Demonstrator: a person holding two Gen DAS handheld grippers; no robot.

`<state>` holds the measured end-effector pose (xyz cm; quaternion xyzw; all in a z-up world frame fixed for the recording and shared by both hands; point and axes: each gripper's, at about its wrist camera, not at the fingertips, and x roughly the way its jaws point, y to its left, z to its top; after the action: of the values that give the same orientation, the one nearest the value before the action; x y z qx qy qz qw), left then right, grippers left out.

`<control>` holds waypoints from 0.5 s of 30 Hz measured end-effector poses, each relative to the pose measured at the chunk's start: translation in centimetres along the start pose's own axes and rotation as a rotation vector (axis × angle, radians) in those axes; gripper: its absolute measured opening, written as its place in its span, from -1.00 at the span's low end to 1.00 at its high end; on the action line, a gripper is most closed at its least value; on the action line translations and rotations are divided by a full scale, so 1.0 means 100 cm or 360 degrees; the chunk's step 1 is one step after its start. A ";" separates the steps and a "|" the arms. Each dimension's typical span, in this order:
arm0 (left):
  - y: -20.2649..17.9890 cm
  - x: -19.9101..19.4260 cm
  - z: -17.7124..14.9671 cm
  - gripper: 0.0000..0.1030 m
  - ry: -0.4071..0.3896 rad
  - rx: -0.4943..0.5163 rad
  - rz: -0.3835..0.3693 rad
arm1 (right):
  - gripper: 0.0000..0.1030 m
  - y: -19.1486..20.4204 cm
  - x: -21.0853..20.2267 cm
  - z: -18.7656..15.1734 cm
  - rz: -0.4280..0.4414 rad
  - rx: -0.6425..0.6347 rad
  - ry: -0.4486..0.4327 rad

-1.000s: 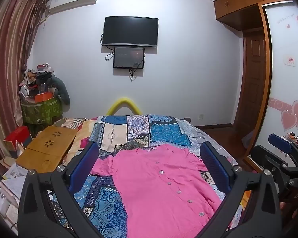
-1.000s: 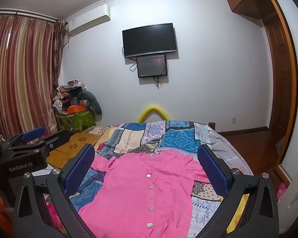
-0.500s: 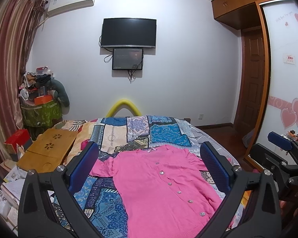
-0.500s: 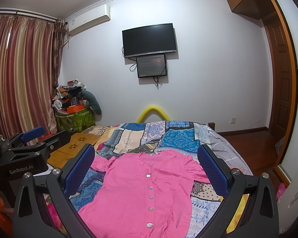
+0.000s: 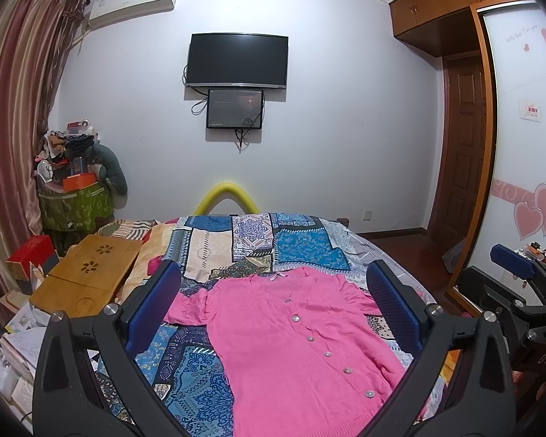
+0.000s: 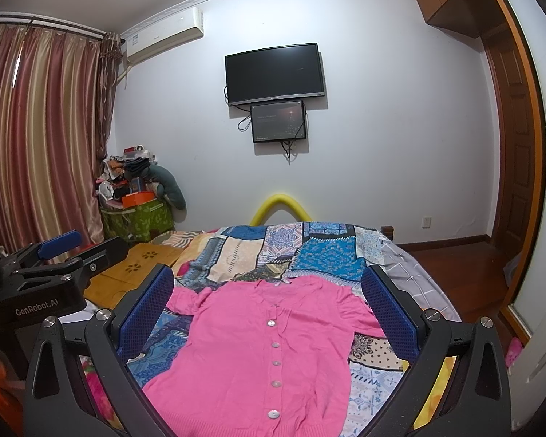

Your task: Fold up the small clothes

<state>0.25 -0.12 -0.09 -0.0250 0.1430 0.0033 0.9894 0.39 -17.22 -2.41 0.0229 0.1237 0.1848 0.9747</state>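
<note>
Both the left gripper (image 5: 273, 302) and the right gripper (image 6: 269, 306) hold their fingers spread wide, gripping nothing, above the bed (image 5: 302, 247). A pink shirt (image 6: 265, 349) lies flat, buttons up, on the patchwork quilt (image 6: 324, 255).

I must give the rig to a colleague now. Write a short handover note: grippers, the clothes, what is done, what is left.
Left gripper: open, empty, held above the bed.
Right gripper: open, empty, beside it.
Pink cardigan: spread flat on the patchwork bedspread, buttons up, sleeves out, collar at the far end.
Done: garment laid out; no fold visible.
Left: fold in the sleeves and sides, then fold the body.
</note>
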 end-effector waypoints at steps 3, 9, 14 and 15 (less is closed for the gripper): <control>0.001 0.000 0.001 0.99 -0.0002 0.0000 -0.0004 | 0.99 0.000 0.000 0.000 -0.0002 0.0000 0.0001; 0.001 0.000 -0.001 0.99 -0.0007 0.0000 0.0000 | 0.99 -0.003 0.000 0.000 -0.0003 -0.0003 0.0002; 0.002 -0.001 -0.001 0.99 -0.0006 -0.0007 -0.0003 | 0.99 -0.002 0.000 0.000 -0.0005 -0.0004 0.0001; 0.002 -0.001 -0.001 0.99 -0.0005 -0.0009 -0.0002 | 0.99 -0.002 0.000 0.000 -0.0005 -0.0004 0.0001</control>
<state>0.16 0.04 -0.21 -0.0279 0.1414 0.0030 0.9896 0.46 -17.39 -2.44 0.0214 0.1239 0.1835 0.9749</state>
